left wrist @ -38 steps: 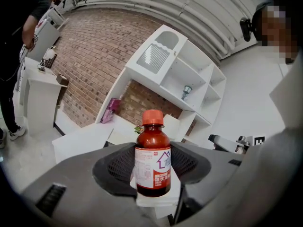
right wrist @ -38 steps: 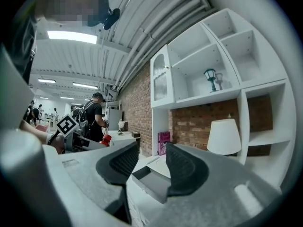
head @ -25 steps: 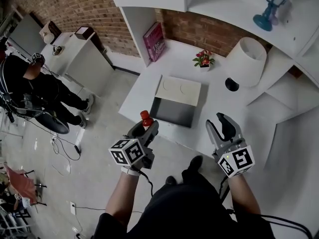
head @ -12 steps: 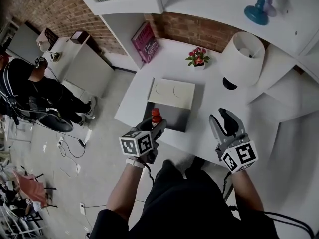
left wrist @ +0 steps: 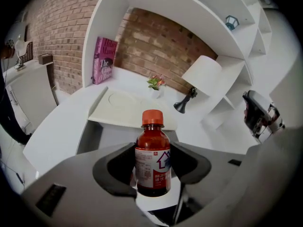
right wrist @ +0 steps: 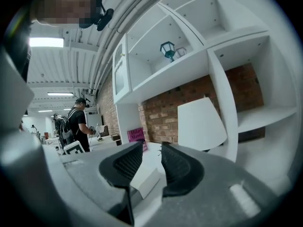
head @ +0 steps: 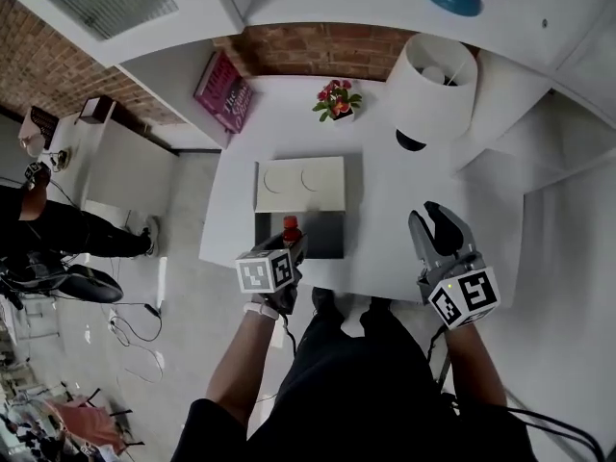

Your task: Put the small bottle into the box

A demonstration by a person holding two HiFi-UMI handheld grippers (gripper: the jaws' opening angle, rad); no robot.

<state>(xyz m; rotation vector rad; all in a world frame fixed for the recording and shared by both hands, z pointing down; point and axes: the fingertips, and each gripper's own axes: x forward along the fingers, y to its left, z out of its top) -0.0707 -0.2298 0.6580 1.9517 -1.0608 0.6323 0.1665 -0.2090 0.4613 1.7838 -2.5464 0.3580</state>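
Note:
A small bottle (left wrist: 153, 157) with dark red contents and an orange cap stands upright between the jaws of my left gripper (left wrist: 152, 167), which is shut on its body. In the head view the left gripper (head: 289, 243) holds the small bottle (head: 290, 229) over the near left part of the open dark box (head: 327, 234). The box's cream lid (head: 299, 184) lies flipped back behind it on the white table (head: 404, 219). My right gripper (head: 438, 229) hovers over the table's right side with nothing between its jaws, which are closing and still stand a little apart.
A white lamp (head: 430, 77) with a black base stands at the back right. A small flower pot (head: 336, 100) and a pink book (head: 223, 89) sit against the brick wall. White shelves rise behind and to the right. A person (head: 48, 229) is on the floor at left.
My left gripper has carried the bottle forward from short of the table edge to over the box. The right gripper stayed over the table's right side.

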